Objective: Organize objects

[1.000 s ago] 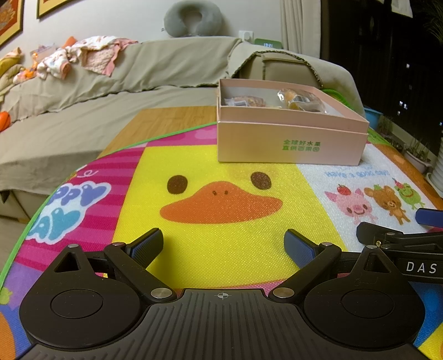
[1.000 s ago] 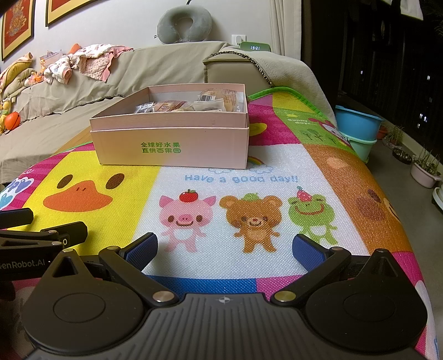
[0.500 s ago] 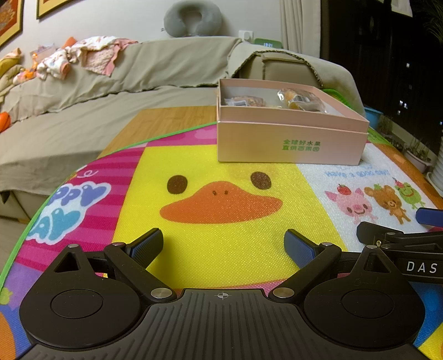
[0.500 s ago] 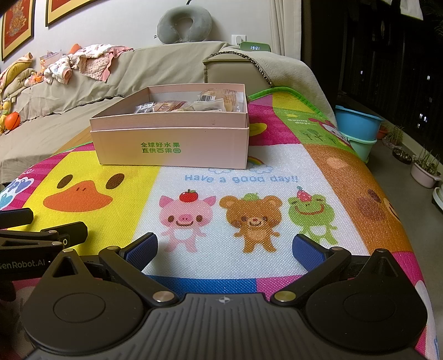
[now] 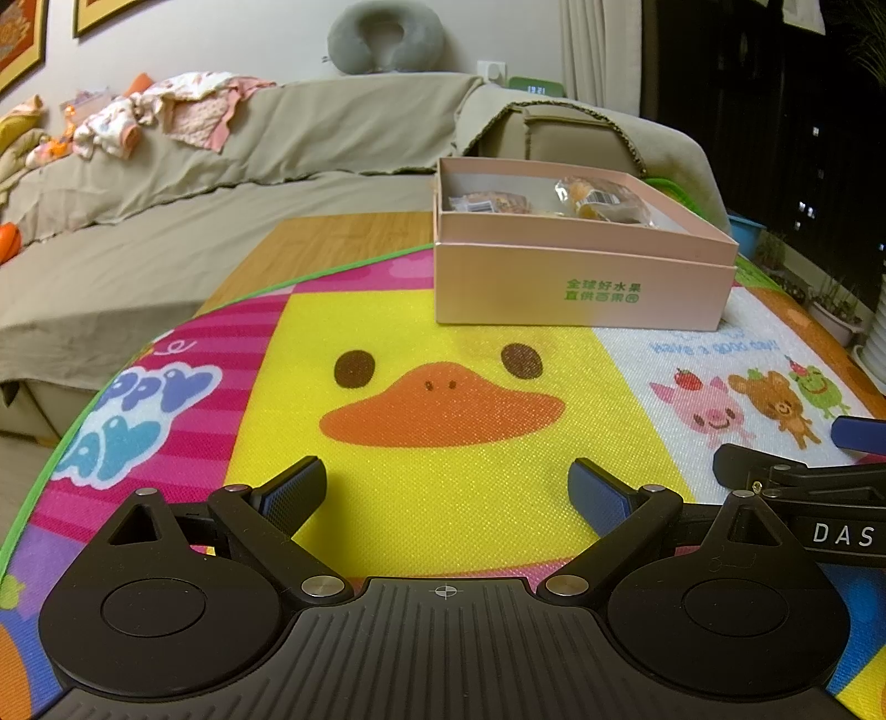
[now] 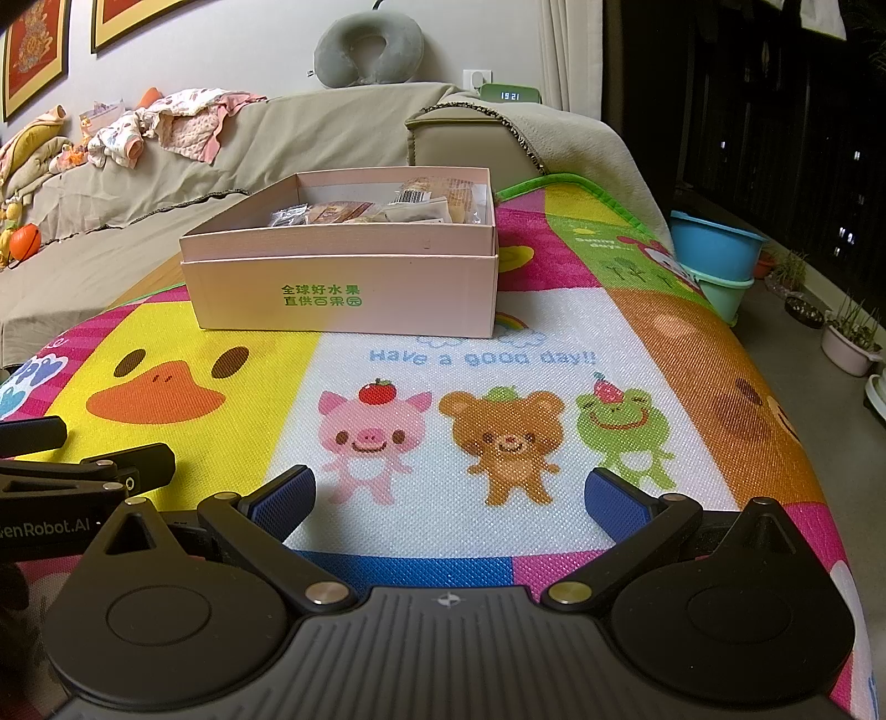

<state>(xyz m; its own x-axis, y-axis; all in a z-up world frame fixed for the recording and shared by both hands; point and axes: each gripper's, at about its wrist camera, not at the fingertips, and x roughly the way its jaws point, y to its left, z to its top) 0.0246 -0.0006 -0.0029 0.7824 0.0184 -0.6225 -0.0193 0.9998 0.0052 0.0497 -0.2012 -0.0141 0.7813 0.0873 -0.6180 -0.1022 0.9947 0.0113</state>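
Cartoon mat (image 6: pixel 498 354): pink box (image 6: pixel 343 293) upright, long axis left-right, open top.

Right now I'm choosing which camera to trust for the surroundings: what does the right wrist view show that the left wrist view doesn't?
Only the right wrist view shows the stacked blue and green tubs on the floor, the white plant pot and the clock's digits. Only the left wrist view shows the bare wooden tabletop beyond the mat. Both show the open pink box of wrapped snacks, the cartoon mat, the sofa, the grey neck pillow, and the other open claw, the left claw and the right claw.
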